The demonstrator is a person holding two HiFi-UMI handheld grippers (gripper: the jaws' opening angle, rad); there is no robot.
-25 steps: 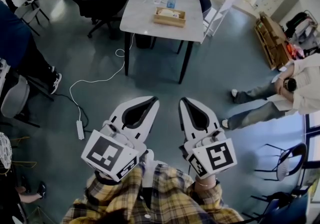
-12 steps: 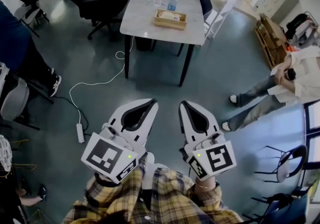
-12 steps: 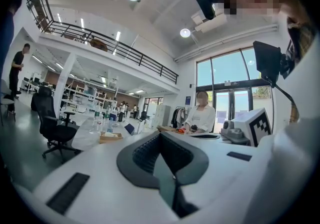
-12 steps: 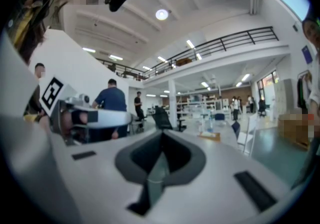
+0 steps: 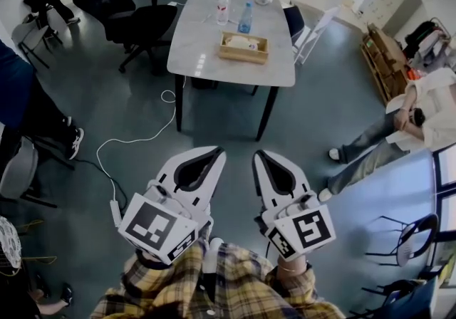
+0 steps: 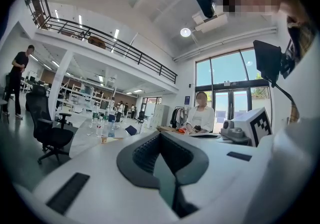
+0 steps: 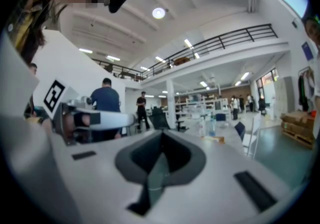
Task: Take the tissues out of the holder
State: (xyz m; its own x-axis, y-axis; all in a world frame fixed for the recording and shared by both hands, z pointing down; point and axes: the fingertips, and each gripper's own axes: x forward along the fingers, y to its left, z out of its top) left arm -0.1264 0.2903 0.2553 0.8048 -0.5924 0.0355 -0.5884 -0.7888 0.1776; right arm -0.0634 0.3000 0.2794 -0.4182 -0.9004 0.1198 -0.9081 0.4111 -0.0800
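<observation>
1. Close to the body, the left hand-held gripper (image 5: 216,156) is closed, with nothing in it.
2. Just beside it, the right hand-held gripper (image 5: 261,159) is closed too and holds nothing.
3. Both hang over the floor (image 5: 299,125), well apart from the surface (image 5: 199,47).
4. Far ahead, the wooden holder (image 5: 244,49) sits on the surface near the bottles (image 5: 245,18). The white tissues (image 5: 242,42) are inside it.
5. The job looks not started. The person has to walk up, open a gripper, pinch the tissues and pull them out.
</observation>
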